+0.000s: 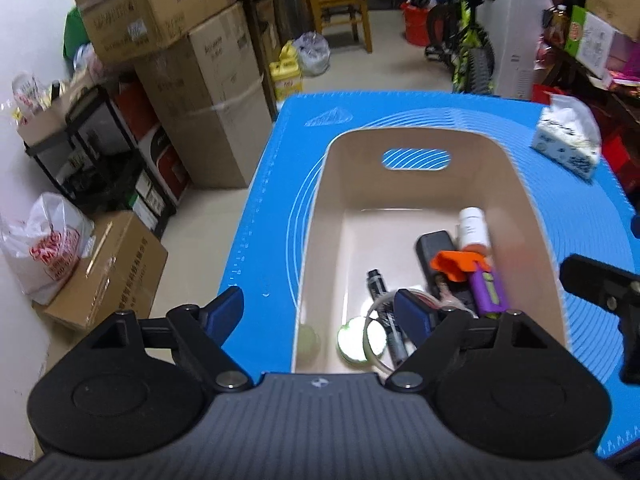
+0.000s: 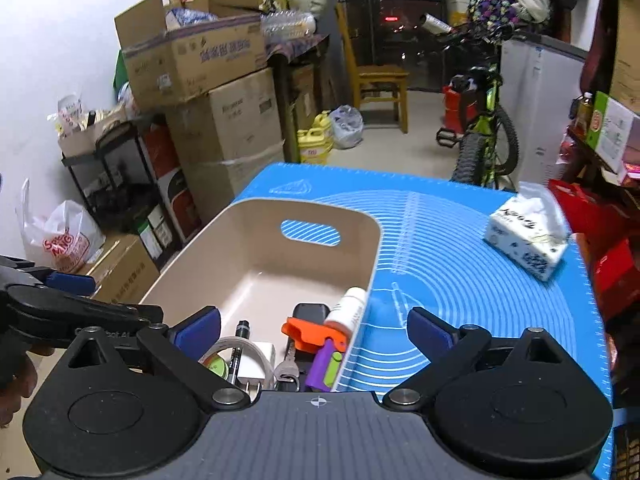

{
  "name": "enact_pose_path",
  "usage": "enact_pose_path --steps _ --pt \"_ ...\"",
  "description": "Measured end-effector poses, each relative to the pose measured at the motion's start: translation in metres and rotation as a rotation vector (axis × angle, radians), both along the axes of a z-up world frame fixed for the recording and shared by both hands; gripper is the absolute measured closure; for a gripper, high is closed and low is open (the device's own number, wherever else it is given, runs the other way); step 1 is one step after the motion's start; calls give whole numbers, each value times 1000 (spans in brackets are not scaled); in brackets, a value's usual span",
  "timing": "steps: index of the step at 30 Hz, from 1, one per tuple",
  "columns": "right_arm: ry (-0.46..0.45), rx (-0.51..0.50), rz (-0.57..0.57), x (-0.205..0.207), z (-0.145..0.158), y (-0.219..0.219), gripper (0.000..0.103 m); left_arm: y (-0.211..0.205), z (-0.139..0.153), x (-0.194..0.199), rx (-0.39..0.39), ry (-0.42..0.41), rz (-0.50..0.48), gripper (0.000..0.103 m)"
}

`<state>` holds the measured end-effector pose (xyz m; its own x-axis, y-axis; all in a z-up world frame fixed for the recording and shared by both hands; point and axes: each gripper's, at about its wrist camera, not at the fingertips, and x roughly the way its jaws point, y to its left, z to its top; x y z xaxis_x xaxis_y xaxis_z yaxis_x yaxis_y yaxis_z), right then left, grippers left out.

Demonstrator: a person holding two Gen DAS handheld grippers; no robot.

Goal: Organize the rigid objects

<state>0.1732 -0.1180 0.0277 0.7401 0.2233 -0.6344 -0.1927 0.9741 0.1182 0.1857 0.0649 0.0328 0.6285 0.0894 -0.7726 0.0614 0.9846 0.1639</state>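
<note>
Your blue ringed silicone mat (image 2: 460,248) covers the bench; stacked brown cardboard boxes (image 2: 208,92) stand at ten o'clock. Both grippers' fingers (image 1: 224,312) (image 2: 428,330) are spread wide, holding nothing.

Red letters "MNG", only partly legible, on the white plastic bag (image 2: 64,240) beside the cartons (image 2: 192,60)

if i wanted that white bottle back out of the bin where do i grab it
Grip the white bottle across its round body near the cap end, coming from above. It lies on its side against the bin wall, its lower end by the orange piece, so the upper end looks freest.
</note>
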Motion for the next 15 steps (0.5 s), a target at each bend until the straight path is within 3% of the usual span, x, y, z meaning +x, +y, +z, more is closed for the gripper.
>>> enact_pose_path --steps 8,15 --pt "-24 17 -28 -55 22 -22 2 -16 9 -56 16 -12 -4 18" --pt "-32 10 -54 -108 29 -42 2 -25 19 -100 -19 -31 -16 18"
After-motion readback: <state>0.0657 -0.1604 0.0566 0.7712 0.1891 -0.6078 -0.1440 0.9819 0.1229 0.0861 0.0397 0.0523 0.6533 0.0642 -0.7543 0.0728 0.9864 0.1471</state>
